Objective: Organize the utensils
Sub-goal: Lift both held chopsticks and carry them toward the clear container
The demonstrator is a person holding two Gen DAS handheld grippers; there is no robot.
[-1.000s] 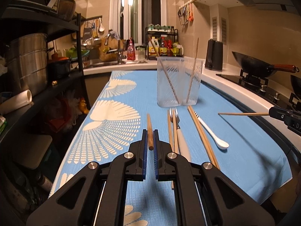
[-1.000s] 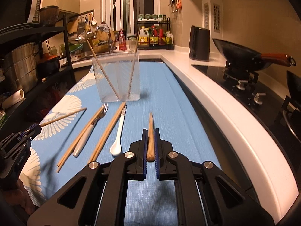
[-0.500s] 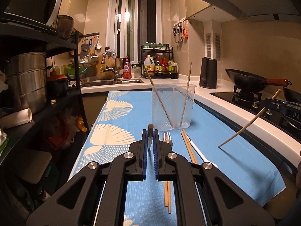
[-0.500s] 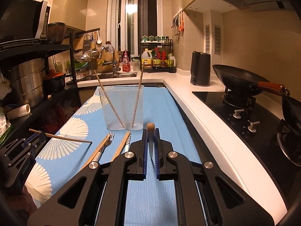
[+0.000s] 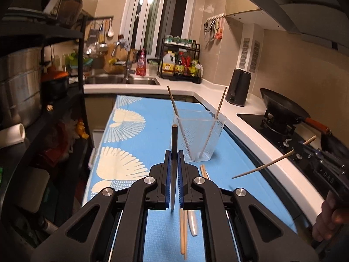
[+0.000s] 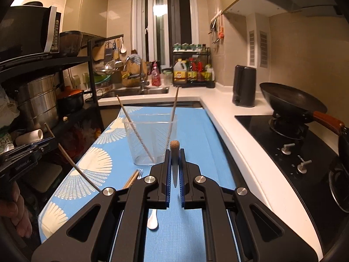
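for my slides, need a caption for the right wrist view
Right gripper holding a chopstick upright before the clear cup with two chopsticks inside.

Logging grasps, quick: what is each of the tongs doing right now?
Left tongs: closed on a chopstick.
Right tongs: closed on another chopstick.

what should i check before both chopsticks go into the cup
1. Left claw shut on its chopstick: ok.
2. Right claw shut on its chopstick: ok.
3. Cup upright on the blue mat: ok.
4. Room in the cup beside the two chopsticks already leaning in it: ok.
5. Held tips above the cup rim: not ok, both sit lower and short of it.
6. Claws clear of each other: ok, apart on opposite sides.
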